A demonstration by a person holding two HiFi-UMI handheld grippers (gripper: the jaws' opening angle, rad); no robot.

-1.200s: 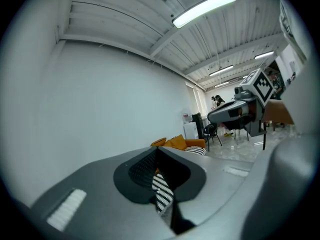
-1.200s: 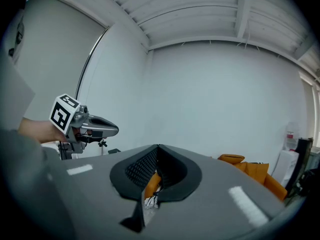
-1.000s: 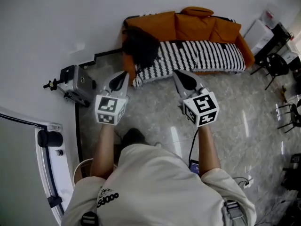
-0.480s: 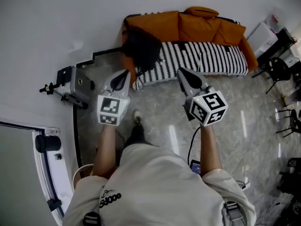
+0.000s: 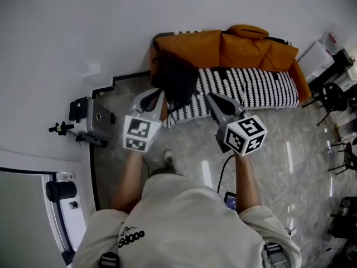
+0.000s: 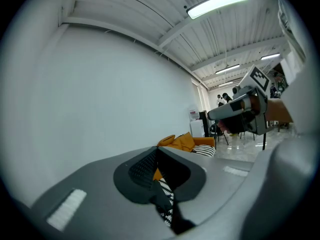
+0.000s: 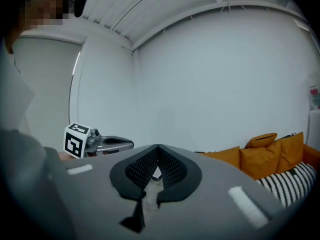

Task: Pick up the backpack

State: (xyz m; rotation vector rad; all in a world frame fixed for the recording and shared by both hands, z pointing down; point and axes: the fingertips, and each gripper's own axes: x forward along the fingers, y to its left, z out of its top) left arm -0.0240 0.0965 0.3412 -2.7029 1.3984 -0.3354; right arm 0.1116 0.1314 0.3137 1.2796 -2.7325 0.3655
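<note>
The black backpack (image 5: 175,80) slumps on the left end of an orange sofa (image 5: 234,43), against a black-and-white striped blanket (image 5: 251,88). My left gripper (image 5: 158,94) is shut and empty, held in the air with its tip just short of the backpack's lower edge. My right gripper (image 5: 212,97) is also shut and empty, in front of the blanket to the backpack's right. In the left gripper view the shut jaws frame a dark shape (image 6: 175,171) with orange and stripes beside it. The right gripper view looks at the white wall and the sofa (image 7: 270,156).
A grey box with a tripod (image 5: 92,119) stands by the wall at left. Black chairs (image 5: 329,82) and shelving stand at far right. A cable (image 5: 223,172) trails on the glossy stone floor below the right arm. The person's foot (image 5: 167,158) steps forward.
The person has walked towards the sofa. Both shut grippers have come closer to it, and the left one now reaches the backpack's edge.
</note>
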